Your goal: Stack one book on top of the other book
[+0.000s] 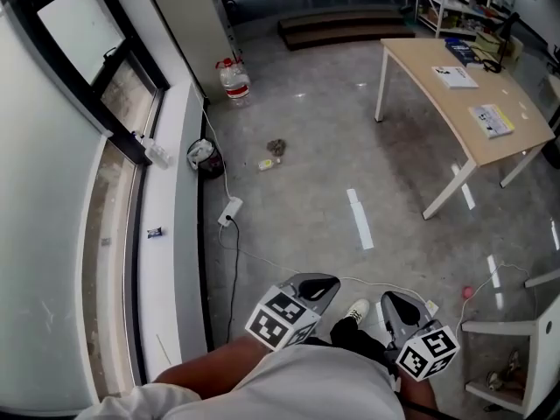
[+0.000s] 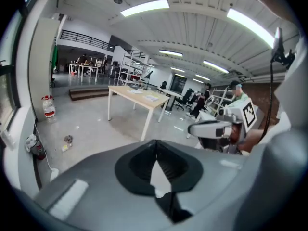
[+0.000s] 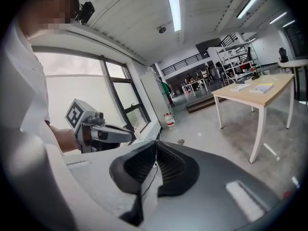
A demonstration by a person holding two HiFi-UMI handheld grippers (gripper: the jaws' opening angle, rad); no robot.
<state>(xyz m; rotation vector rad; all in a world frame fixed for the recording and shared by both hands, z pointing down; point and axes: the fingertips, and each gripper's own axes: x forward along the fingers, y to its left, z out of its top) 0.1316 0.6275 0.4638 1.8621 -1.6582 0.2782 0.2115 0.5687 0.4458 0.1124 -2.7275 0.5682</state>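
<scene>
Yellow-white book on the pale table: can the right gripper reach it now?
Probably not: the yellow-white book on the pale wooden table lies far beyond the right gripper, across open floor.

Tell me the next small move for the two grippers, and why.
Probably step toward the table, upper right in the head view, carrying both grippers there. The left gripper and right gripper are low by the person's body, jaws shut on nothing, while a white book and a second book lie apart on that table, far from both.
</scene>
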